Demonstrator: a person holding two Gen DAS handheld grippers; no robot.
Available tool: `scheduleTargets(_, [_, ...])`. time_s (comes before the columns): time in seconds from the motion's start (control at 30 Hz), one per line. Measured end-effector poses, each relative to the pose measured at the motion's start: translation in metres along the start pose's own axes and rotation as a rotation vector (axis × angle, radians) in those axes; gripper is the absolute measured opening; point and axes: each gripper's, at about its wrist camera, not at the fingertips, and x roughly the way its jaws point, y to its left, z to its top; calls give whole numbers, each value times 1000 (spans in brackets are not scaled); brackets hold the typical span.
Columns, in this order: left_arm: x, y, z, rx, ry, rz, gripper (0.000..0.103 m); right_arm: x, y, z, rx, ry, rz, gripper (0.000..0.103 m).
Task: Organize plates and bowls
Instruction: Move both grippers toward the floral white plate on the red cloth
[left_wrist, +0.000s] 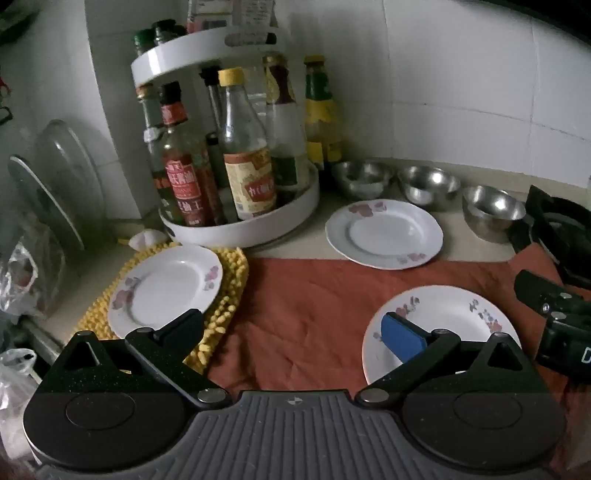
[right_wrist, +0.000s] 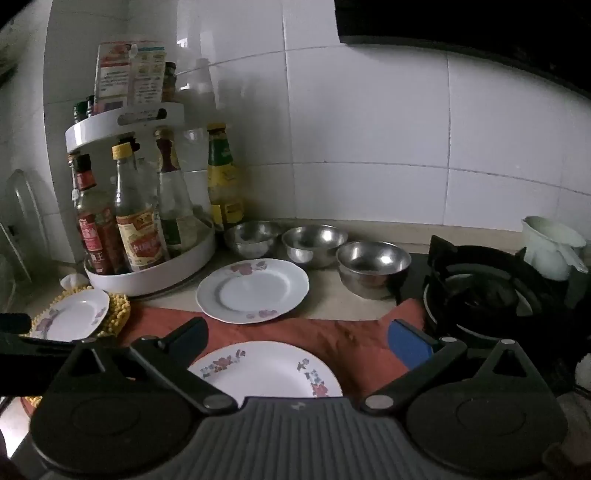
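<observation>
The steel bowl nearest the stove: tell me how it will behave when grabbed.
The shiny round steel bowl nearest the black gas stove looks thin-walled, so probably light and stiff. Its polished curved side may slip between pads. The small base suggests it could rock or slide if pushed; breakage seems unlikely.

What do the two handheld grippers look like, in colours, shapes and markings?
The two look alike. The left gripper has a grey ribbed base with a small round cross mark, two round black discs, black triangular links with silver pivot pins, one black finger and one blue pad. The right gripper has the same parts. No hand, sleeve or cable shows.
</observation>
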Motion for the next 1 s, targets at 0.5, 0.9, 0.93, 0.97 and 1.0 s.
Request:
scheduleTargets(0.5, [24, -12, -5, 23, 131, -114, 103, -4, -7, -11, 25, 72, -120, 100])
scheduleTargets(0.9, [42, -9, 8, 92, 141, -271, 103, 3, 0, -8, 86, 119, -252, 100])
scheduleTargets(0.93, [44, -8, 8, 98, 142, -288, 103, 0, 1, -8, 90, 109, -270, 100])
scheduleTargets(0.97, [46, -8, 8, 105, 149, -311, 103, -3, 2, -8, 94, 102, -286, 100])
scheduleTargets(1.0, [48, -8, 9, 105, 158, -326, 103, -5, 3, -7, 98, 100, -302, 100])
